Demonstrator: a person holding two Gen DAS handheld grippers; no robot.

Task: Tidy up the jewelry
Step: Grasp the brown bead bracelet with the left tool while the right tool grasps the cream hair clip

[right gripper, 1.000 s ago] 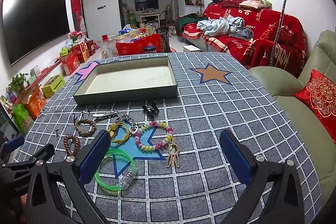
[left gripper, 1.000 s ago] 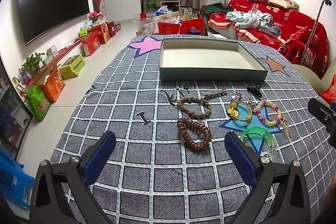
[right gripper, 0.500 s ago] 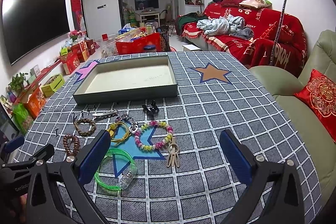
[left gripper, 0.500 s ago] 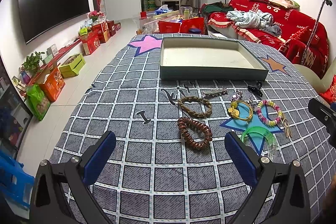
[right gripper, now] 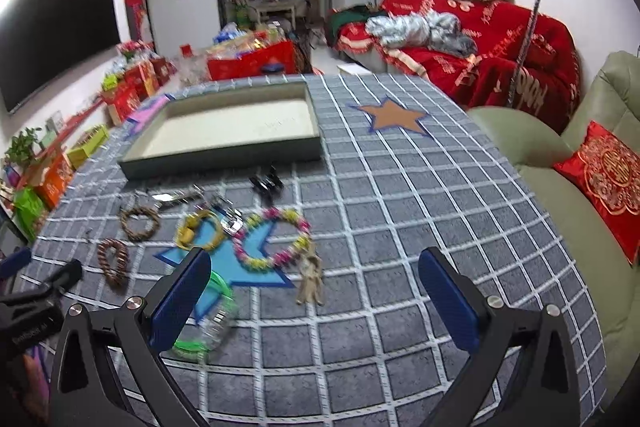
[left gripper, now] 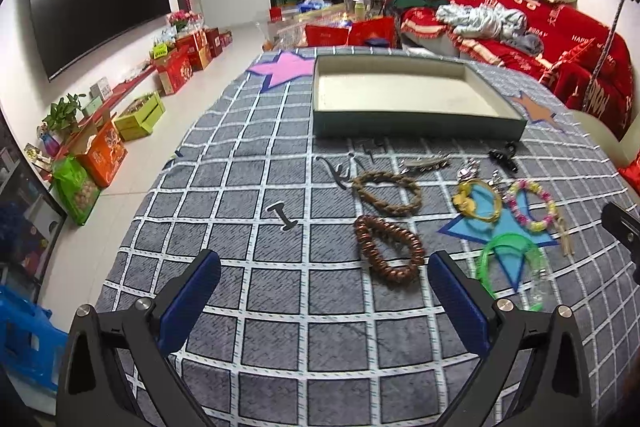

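Jewelry lies loose on a grey checked tablecloth in front of an empty shallow tray (left gripper: pixel 416 129) (right gripper: pixel 224 163). A brown beaded bracelet (left gripper: pixel 388 247) (right gripper: pixel 114 261) and a braided rope bracelet (left gripper: pixel 387 193) (right gripper: pixel 139 223) lie at the left. A yellow bangle (left gripper: pixel 476 201) (right gripper: pixel 198 231), a pastel bead bracelet (left gripper: pixel 532 205) (right gripper: pixel 272 237), a green bangle (left gripper: pixel 510 261) (right gripper: pixel 208 315), a black claw clip (left gripper: pixel 504 157) (right gripper: pixel 267 183) and a silver hair clip (left gripper: pixel 426 161) lie to the right. My left gripper (left gripper: pixel 324 291) is open, just short of the brown bracelet. My right gripper (right gripper: pixel 314 285) is open over the pastel bracelet's tassel.
A green armchair (right gripper: pixel 568 163) with a red cushion (right gripper: pixel 608 183) stands at the table's right edge. A red-covered sofa (right gripper: pixel 472 43) is behind. Boxes and bags line the floor at the left under a large TV (left gripper: pixel 96 3). The cloth near both grippers is bare.
The right wrist view is now blurred and has shifted forward and left toward the jewelry. The left gripper has hardly moved. Nothing was grasped.
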